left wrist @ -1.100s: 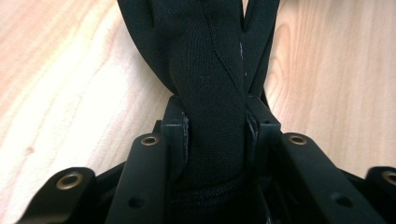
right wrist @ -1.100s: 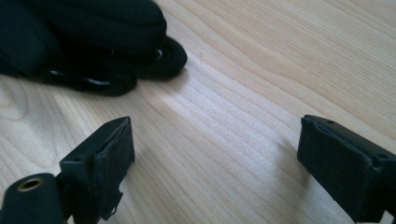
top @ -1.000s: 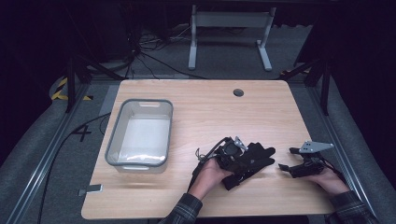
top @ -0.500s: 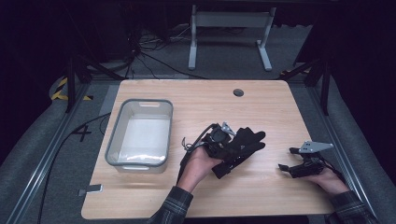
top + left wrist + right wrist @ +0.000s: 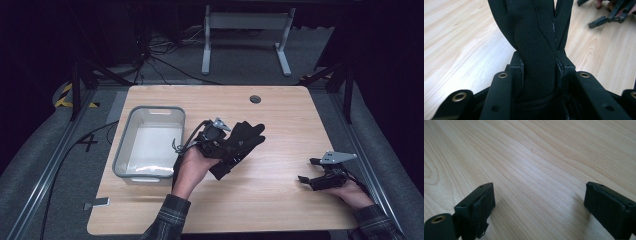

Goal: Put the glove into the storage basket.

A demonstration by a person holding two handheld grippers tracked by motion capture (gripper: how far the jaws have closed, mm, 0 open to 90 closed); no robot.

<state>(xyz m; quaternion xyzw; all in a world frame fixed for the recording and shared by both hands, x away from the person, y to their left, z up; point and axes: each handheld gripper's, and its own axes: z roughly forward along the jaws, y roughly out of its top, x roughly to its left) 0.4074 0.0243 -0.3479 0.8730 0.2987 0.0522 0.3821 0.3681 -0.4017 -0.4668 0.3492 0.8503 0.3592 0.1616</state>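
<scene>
A black glove point(image 5: 239, 145) hangs from my left gripper point(image 5: 220, 145), lifted over the middle of the wooden table point(image 5: 280, 110), right of the bin. In the left gripper view the glove point(image 5: 536, 37) is pinched at its cuff between the jaws, so my left gripper point(image 5: 539, 71) is shut on it, and the glove's fingers point away. My right gripper point(image 5: 306, 171) rests low at the table's right front, jaws apart. In the right gripper view my right gripper point(image 5: 539, 202) is open over bare wood, nothing between its pads point(image 5: 485, 201).
A clear plastic bin point(image 5: 150, 142) stands at the table's left side, with nothing in it that I can see. A round cable hole point(image 5: 255, 99) sits near the far edge. A metal frame point(image 5: 245, 30) stands on the floor beyond the table. A small clip point(image 5: 97, 203) juts from the front left edge.
My left gripper has carried the glove leftwards and a little farther back, nearer the bin. The right gripper has stayed in place.
</scene>
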